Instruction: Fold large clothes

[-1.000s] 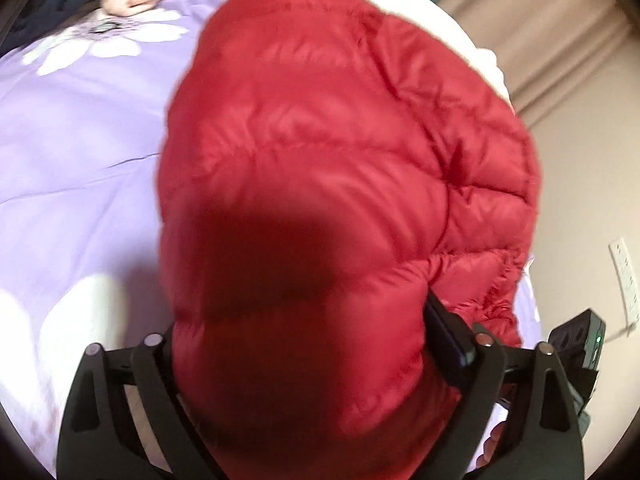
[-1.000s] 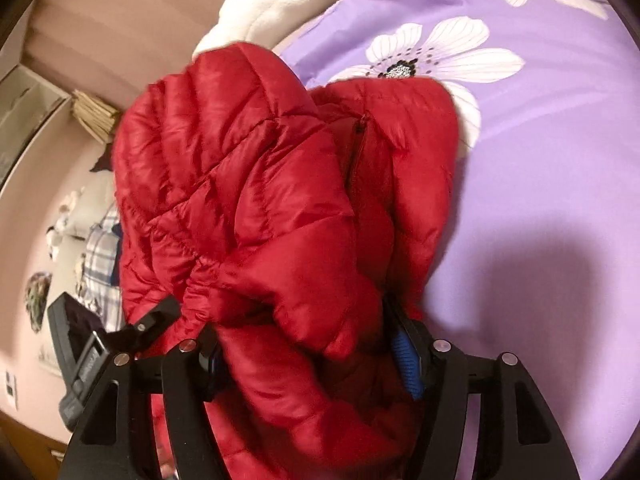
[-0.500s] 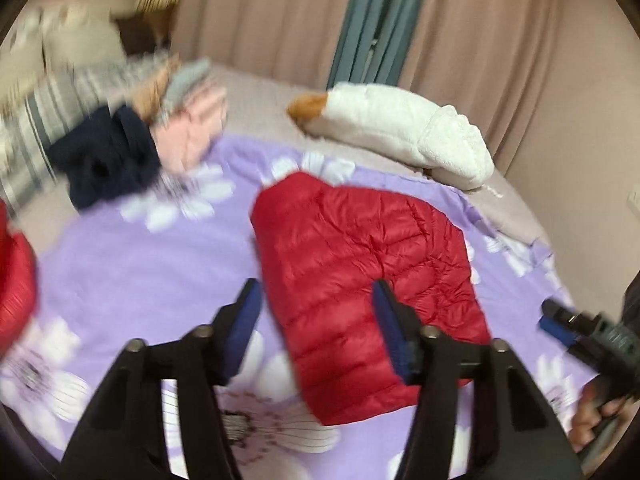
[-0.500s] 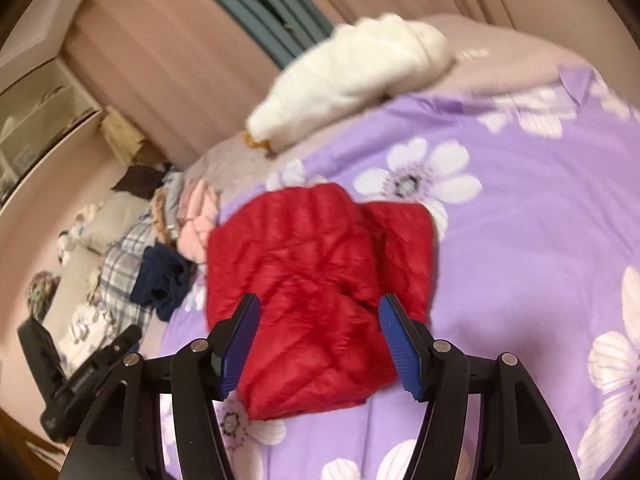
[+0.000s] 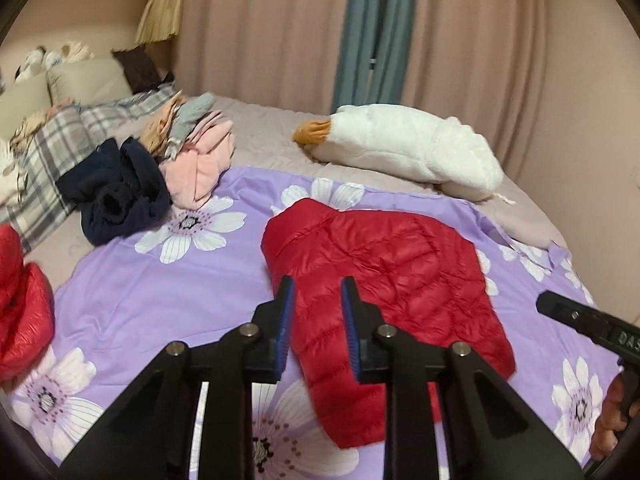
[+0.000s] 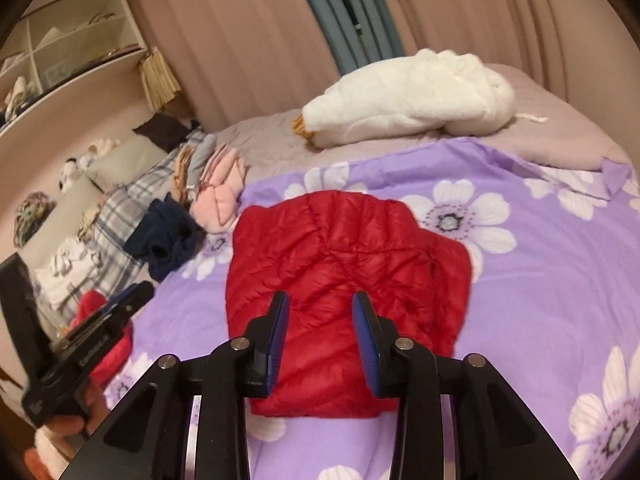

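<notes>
A folded red puffer jacket (image 5: 384,280) (image 6: 344,280) lies flat on the purple flowered sheet (image 5: 160,292) (image 6: 540,312). My left gripper (image 5: 316,284) hovers above the jacket's near left part. Its jaws are closing with only a narrow gap and nothing between the blue pads. My right gripper (image 6: 320,300) hangs above the jacket's near edge. Its jaws are closing too, with nothing held. The right gripper's body (image 5: 592,324) shows at the right edge of the left wrist view, and the left gripper's body (image 6: 92,344) at the left of the right wrist view.
A white plush goose (image 5: 404,148) (image 6: 408,100) lies at the far side. A heap of pink, grey and navy clothes (image 5: 160,172) (image 6: 196,200) sits at the left near plaid pillows (image 5: 60,148). Another red garment (image 5: 20,300) lies at the left edge. Curtains hang behind the bed.
Both grippers let go of the red jacket, rose and drew back from it. The jacket now lies folded on the sheet. Both pairs of jaws have narrowed.
</notes>
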The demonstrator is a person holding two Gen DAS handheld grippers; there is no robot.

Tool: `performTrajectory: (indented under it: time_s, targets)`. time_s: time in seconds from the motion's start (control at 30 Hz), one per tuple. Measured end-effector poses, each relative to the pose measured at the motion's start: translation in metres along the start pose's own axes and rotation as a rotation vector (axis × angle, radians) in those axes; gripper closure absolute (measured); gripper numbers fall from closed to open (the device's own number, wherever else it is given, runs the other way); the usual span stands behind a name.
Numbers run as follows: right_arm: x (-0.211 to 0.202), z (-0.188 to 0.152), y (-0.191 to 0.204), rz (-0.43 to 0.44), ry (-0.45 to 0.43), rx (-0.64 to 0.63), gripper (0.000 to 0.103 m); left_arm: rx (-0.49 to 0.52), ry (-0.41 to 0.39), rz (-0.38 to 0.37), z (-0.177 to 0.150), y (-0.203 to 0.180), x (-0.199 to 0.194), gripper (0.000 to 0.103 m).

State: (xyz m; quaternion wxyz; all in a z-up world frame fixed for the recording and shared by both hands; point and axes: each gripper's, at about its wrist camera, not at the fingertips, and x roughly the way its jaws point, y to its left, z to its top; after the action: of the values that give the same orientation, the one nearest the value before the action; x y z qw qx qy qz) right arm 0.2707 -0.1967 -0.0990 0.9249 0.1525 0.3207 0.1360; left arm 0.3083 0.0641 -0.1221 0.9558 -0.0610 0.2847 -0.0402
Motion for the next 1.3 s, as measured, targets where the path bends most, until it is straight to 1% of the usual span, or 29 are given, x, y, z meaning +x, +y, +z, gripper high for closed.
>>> performTrajectory:
  time_s: [0.07, 0.13, 0.17, 0.23, 0.27, 0.3, 0.33, 0.37, 0.4, 0.43, 0.47, 0.5, 0.53, 0.57, 0.6, 0.63, 0.7, 0.77, 0.8, 0.9, 1.0, 1.07, 1.2, 1.3]
  targets:
    - [0.012, 0.004, -0.001, -0.007, 0.008, -0.006, 0.074, -0.049, 0.041, -0.03, 0.003, 0.008, 0.021, 0.083]
    - [0.029, 0.009, -0.002, -0.023, 0.021, -0.003, 0.074, -0.087, 0.068, -0.049, 0.007, 0.012, 0.04, 0.083]
    - [0.037, 0.013, -0.005, -0.014, 0.029, 0.004, 0.074, -0.104, 0.081, -0.064, 0.01, 0.014, 0.05, 0.086]
    - [0.058, 0.021, -0.012, 0.018, 0.056, 0.04, 0.074, -0.172, 0.094, -0.144, 0.019, 0.02, 0.067, 0.085]
    - [0.067, 0.025, -0.017, 0.043, 0.068, 0.071, 0.074, -0.219, 0.101, -0.196, 0.023, 0.023, 0.077, 0.085]
    - [0.08, 0.031, -0.024, 0.093, 0.084, 0.123, 0.074, -0.252, 0.123, -0.234, 0.028, 0.024, 0.091, 0.084]
    - [0.09, 0.035, -0.029, 0.117, 0.09, 0.154, 0.074, -0.242, 0.149, -0.212, 0.031, 0.021, 0.108, 0.082]
    - [0.101, 0.04, -0.034, 0.12, 0.093, 0.179, 0.074, -0.206, 0.17, -0.148, 0.033, 0.015, 0.125, 0.084]
    - [0.117, 0.046, -0.042, 0.09, 0.101, 0.203, 0.074, -0.159, 0.19, -0.068, 0.032, 0.009, 0.147, 0.086]
    - [0.129, 0.047, -0.047, 0.062, 0.113, 0.216, 0.074, -0.131, 0.214, -0.015, 0.028, 0.005, 0.168, 0.086]
    - [0.143, 0.047, -0.053, 0.039, 0.132, 0.225, 0.075, -0.12, 0.257, 0.004, 0.017, 0.002, 0.195, 0.086]
    - [0.158, 0.045, -0.059, 0.021, 0.156, 0.226, 0.081, -0.12, 0.287, 0.014, 0.005, 0.0, 0.212, 0.085]
    - [0.175, 0.04, -0.064, -0.005, 0.18, 0.21, 0.087, -0.11, 0.321, 0.045, -0.01, -0.003, 0.231, 0.087]
    - [0.192, 0.033, -0.068, -0.026, 0.195, 0.185, 0.095, -0.076, 0.335, 0.097, -0.026, -0.01, 0.25, 0.091]
    - [0.206, 0.026, -0.071, -0.02, 0.207, 0.168, 0.096, -0.056, 0.312, 0.116, -0.031, -0.013, 0.255, 0.093]
    - [0.212, 0.024, -0.073, -0.009, 0.203, 0.165, 0.097, -0.068, 0.293, 0.102, -0.032, -0.013, 0.259, 0.096]
    - [0.22, 0.019, -0.081, 0.0, 0.164, 0.175, 0.103, -0.129, 0.314, 0.041, -0.029, -0.005, 0.266, 0.096]
    - [0.224, 0.011, -0.093, 0.016, 0.134, 0.228, 0.103, -0.148, 0.329, 0.004, -0.029, 0.0, 0.271, 0.097]
    - [0.226, 0.007, -0.098, 0.045, 0.13, 0.252, 0.103, -0.15, 0.33, -0.005, -0.029, 0.002, 0.272, 0.097]
    - [0.223, 0.008, -0.101, 0.061, 0.126, 0.258, 0.103, -0.137, 0.303, 0.009, -0.031, -0.001, 0.267, 0.097]
    - [0.219, 0.007, -0.093, 0.023, 0.114, 0.219, 0.103, -0.118, 0.292, 0.024, -0.032, -0.004, 0.267, 0.097]
    - [0.221, 0.008, -0.093, 0.016, 0.112, 0.213, 0.103, -0.117, 0.289, 0.025, -0.032, -0.003, 0.269, 0.097]
    - [0.223, 0.006, -0.097, 0.035, 0.1, 0.223, 0.103, -0.117, 0.278, 0.025, -0.032, -0.002, 0.269, 0.097]
    - [0.226, 0.005, -0.103, 0.07, 0.091, 0.252, 0.103, -0.124, 0.271, 0.021, -0.033, -0.002, 0.27, 0.097]
